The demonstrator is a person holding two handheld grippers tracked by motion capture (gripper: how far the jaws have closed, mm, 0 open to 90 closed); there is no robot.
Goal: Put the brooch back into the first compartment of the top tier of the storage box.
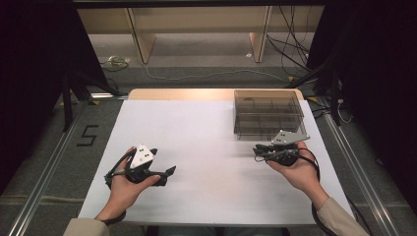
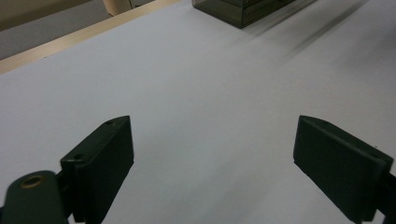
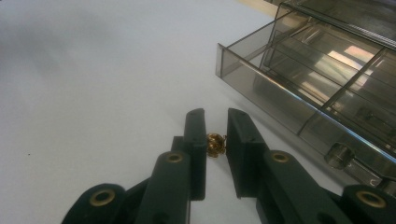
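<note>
1. Nearest the lens in the right gripper view, we saw the right gripper (image 3: pixel 215 128) with its two black jaws drawn close together and pinching a small gold-coloured ornament (image 3: pixel 215 144), perhaps an earring or a bead; it was too small for us to name surely.
2. Our task's thing therefore sat between those jaws, low in the middle of that frame, lifted clear of the white table (image 3: pixel 93 70).
3. At the upper right of the same frame stood the smoky clear organiser box (image 3: pixel 327 74), its divided drawer pulled out toward us, with a round knob at the lower right.
4. We judged the work to be partway: the ornament was already picked up and the drawer already open, while the placing into a compartment was not yet done. Whether the compartments held anything we could not tell.
5. From the high view, the right hand (image 1: pixel 295 164) lay at the middle right of the frame, palm turned up, holding its gripper just in front of the box, jaws pointing toward the picture's left.
6. Our left hand (image 1: pixel 130 184) rested at the lower left, well apart from the box, cradling the left gripper (image 1: pixel 169 172).
7. That left gripper showed its jaws spread wide in its own view, with nothing between them but bare table.
</note>
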